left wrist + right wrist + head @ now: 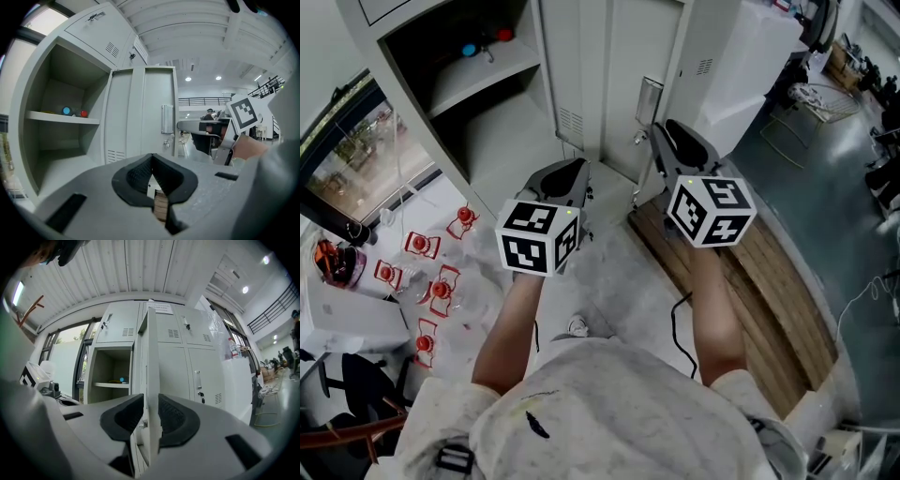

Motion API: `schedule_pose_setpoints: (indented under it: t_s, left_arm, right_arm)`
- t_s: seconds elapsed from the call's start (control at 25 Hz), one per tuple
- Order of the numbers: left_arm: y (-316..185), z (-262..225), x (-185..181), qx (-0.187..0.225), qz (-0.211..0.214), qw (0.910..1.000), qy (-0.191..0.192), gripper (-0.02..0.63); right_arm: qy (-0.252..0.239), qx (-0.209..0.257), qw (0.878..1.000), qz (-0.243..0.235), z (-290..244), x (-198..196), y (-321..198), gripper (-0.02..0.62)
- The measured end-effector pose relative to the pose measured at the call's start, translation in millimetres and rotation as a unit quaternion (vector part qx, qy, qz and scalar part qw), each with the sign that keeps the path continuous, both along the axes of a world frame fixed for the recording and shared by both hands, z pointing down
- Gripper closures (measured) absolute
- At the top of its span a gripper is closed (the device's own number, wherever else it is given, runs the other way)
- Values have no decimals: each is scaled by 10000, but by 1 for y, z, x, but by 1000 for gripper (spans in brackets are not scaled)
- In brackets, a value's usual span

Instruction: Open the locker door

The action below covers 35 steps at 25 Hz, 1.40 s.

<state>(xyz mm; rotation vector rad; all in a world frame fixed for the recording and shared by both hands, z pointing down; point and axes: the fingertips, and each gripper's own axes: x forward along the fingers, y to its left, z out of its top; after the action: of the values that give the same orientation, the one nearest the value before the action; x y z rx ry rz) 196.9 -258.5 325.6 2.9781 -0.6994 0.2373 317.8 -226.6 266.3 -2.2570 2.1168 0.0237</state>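
Observation:
The grey locker door (609, 75) stands swung out from its open compartment (478, 103). My right gripper (660, 131) reaches level to the door near its handle (649, 98). In the right gripper view the door's edge (152, 376) runs upright between the jaws, and my right gripper (151, 414) is shut on it, both pads against the metal. My left gripper (583, 171) hovers beside it in front of the door (145, 112). In its own view my left gripper (152, 161) is shut with nothing held. A blue thing (66, 111) and a red thing (83, 113) lie on the inner shelf.
Closed lockers (197, 376) continue to the right of the open one. Several red-capped bottles (431, 281) lie on the floor at the left by a window. A wooden board (750, 300) and a black cable (680, 319) lie at the right, a white cabinet (741, 66) behind.

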Motion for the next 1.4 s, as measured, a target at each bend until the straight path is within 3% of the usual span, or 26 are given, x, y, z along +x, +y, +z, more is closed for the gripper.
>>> schedule_pose_setpoints:
  t_s: [0.56, 1.4]
  left_arm:
    - [8, -1, -10, 35, -251, 9997, -59, 600]
    - [-32, -1, -94, 64, -1430, 9897, -20, 600]
  right_arm:
    - [13, 5, 9990, -456, 4, -31, 3, 517]
    - [-39, -268, 9864, -1619, 33, -135, -41, 575]
